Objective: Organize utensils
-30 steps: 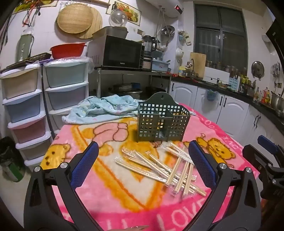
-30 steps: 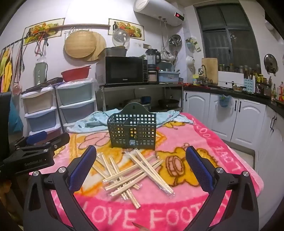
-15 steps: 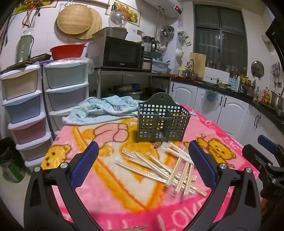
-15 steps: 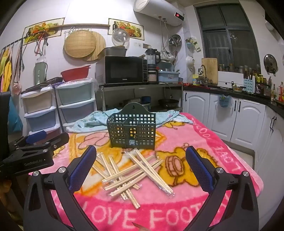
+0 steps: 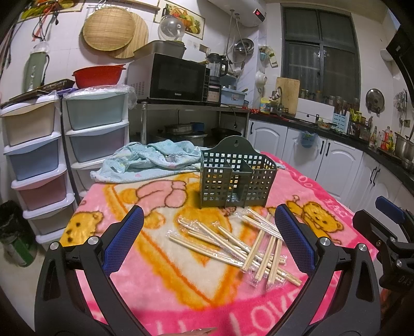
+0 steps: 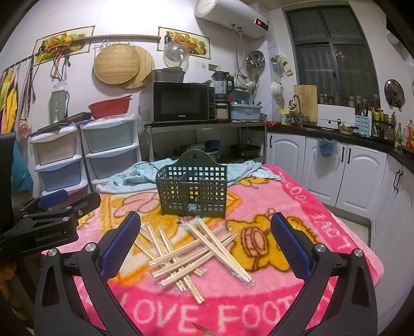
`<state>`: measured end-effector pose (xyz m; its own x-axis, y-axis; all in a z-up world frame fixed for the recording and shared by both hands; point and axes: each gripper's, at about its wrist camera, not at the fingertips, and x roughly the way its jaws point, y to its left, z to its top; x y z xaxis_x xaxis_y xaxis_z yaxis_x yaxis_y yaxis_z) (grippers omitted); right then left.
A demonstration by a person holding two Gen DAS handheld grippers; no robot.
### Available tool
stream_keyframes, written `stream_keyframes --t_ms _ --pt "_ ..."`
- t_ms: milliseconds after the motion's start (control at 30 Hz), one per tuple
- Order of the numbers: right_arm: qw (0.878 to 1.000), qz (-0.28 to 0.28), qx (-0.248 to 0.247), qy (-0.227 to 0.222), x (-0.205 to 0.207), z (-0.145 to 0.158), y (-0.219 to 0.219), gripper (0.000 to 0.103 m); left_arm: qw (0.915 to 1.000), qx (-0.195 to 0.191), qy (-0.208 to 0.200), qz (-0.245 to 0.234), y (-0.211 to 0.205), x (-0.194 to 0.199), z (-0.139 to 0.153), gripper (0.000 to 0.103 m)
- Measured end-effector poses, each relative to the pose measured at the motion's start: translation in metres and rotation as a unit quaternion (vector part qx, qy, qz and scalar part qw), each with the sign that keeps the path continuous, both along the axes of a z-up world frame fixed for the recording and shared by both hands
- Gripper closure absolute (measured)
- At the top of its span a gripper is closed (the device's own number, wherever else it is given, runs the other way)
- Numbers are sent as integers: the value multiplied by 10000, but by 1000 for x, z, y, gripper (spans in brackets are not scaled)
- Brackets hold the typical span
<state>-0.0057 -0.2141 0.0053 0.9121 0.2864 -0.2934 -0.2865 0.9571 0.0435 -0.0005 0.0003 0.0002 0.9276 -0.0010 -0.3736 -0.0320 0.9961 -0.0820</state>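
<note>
the left gripper point(image 5: 208, 236) hangs with its blue-padded jaws spread wide and empty, and the right gripper point(image 6: 205, 239) is likewise spread wide with nothing between its jaws, both low over the near edge of a pink blanket point(image 6: 297, 206) whose white letters read "love foo" in the right wrist view. a loose crossed pile of plastic-wrapped chopsticks point(image 6: 191, 252) lies on the blanket just near of a dark green slotted utensil basket point(image 6: 192, 191), which stands upright and apart from them. the left gripper's body reads "genrobot.ai". far behind, a black microwave point(image 6: 181, 102) bears a small, unclear brand mark, and the water heater point(image 6: 233, 15) shows "50".
</note>
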Motion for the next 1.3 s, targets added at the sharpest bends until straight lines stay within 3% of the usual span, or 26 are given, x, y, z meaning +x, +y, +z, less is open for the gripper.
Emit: stream_keyframes --t_ms 967,1300 --pt "10000 31 -19 3 1 -1 1 5 10000 15 -18 -6 0 0 0 9" --pt "9989 438 -134 79 4 -2 11 5 10000 -27 46 31 2 1 0 9"
